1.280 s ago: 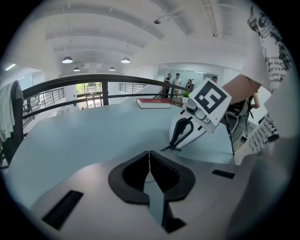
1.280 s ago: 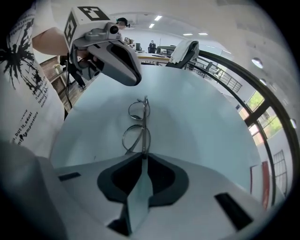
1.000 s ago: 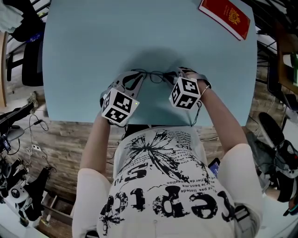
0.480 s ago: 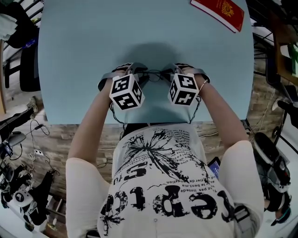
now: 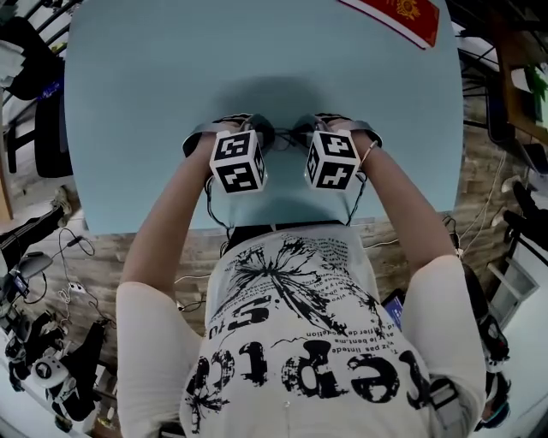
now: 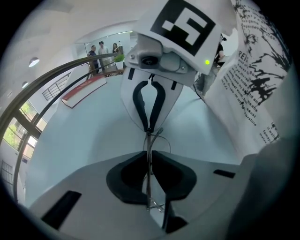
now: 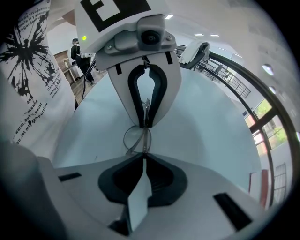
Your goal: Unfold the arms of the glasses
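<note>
A thin wire pair of glasses hangs just above the pale blue table, between my two grippers, which point steeply down and face each other. In the left gripper view its wire frame runs straight between my left gripper's dark pads; those jaws are closing and pinch the wire. My right gripper is shut on the other side of the frame, with a lens loop showing just beyond its tips. From the head view the left gripper and right gripper stand a short gap apart.
A red book lies at the table's far right corner. The near table edge runs just under the person's forearms. Chairs, cables and gear stand on the floor at both sides of the table.
My left gripper has moved right toward the glasses and rolled, so its marker cube now stands square like the right one. The right gripper has stayed in place on the glasses.
</note>
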`<state>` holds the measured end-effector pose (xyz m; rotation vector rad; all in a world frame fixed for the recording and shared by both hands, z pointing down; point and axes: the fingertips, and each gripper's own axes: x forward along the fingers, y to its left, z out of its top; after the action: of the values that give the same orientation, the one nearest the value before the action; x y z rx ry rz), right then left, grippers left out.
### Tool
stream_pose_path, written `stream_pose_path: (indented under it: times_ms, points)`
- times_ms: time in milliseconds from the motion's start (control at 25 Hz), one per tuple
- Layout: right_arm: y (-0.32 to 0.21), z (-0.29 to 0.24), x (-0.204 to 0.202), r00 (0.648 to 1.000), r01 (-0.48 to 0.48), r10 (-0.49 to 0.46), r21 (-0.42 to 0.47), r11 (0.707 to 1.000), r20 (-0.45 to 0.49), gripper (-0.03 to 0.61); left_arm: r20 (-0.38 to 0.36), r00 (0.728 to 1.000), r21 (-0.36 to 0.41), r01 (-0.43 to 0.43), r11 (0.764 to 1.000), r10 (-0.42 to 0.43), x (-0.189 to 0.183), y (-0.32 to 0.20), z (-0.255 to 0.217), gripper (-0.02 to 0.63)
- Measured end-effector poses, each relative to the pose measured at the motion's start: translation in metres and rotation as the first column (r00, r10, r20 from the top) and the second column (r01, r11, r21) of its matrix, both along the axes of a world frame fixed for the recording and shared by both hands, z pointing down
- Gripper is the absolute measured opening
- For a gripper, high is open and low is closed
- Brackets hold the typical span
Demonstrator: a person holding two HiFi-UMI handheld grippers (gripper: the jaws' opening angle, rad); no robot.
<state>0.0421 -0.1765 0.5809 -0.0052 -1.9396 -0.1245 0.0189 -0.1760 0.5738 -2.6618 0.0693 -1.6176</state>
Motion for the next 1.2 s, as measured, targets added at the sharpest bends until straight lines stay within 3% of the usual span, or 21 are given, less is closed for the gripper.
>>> stream_pose_path:
  times_ms: [160,440,880,1200]
  points:
    - [0.002,-0.001,0.003,1.0,-0.011,0.011,-0.005,1.0,-0.003,0.034,-0.016,1.0,0.035,-0.018,0.999,0.018,0.002,0.001,-0.002,0.035]
    - [0.008,-0.001,0.006,0.999,-0.034,0.034,-0.024,0.999,0.002,0.034,-0.082,0.997,0.025,-0.008,1.0,0.01,0.005,0.007,-0.008,0.035]
    - [0.018,0.005,0.016,0.999,-0.039,0.038,-0.006,0.999,-0.022,0.034,-0.226,0.973,0.026,0.06,0.998,-0.053,0.003,0.014,-0.031,0.034]
    - [0.027,-0.003,0.014,0.999,-0.041,0.041,0.0,0.999,-0.032,0.034,-0.261,0.961,0.058,0.107,0.993,-0.088,-0.017,0.021,-0.054,0.032]
